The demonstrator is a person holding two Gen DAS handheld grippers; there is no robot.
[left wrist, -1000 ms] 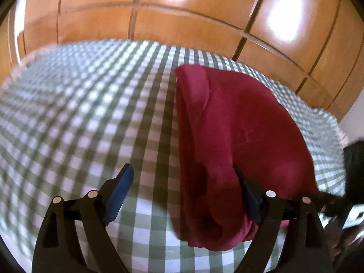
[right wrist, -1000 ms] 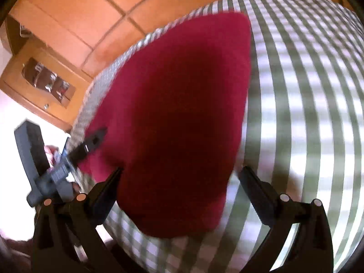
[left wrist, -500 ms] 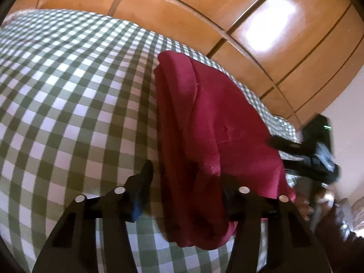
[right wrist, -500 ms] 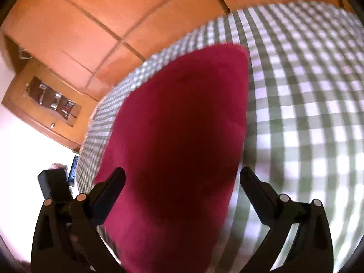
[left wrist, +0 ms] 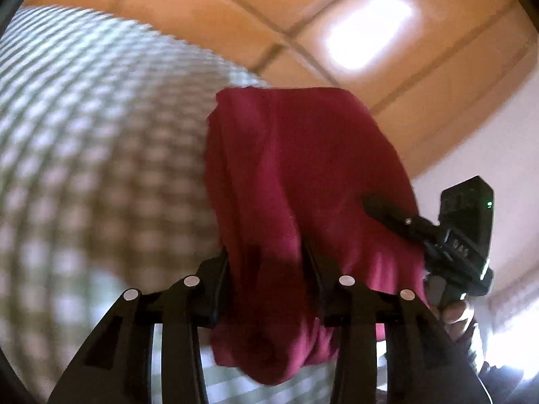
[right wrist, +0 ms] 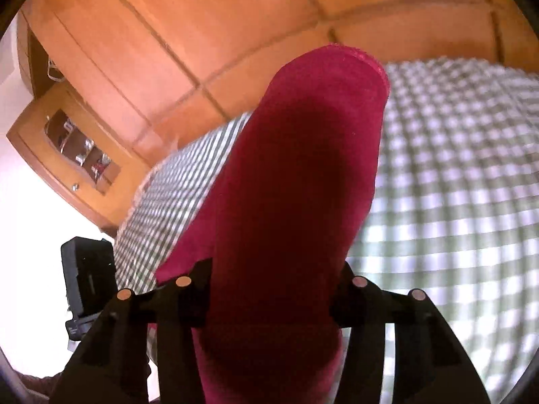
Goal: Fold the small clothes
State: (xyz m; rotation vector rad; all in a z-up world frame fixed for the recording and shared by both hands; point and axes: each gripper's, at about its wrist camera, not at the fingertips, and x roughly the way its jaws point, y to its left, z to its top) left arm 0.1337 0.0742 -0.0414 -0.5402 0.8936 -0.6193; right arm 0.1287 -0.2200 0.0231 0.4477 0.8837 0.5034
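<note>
Crimson cloth (left wrist: 303, 175) bunched, folded, over checked bed (left wrist: 84, 141); left hand-held gripper (left wrist: 266, 266) and right hand-held gripper (right wrist: 273, 279) both clamped on its near edge.

The dark red garment (left wrist: 303, 181) hangs bunched and folded above the checked cloth (left wrist: 84, 134).

Green-and-white checked cloth (left wrist: 101, 141) below orange wooden panelled doors (right wrist: 209, 33), small glass-fronted wooden cabinet (right wrist: 77, 155) alongside.
</note>
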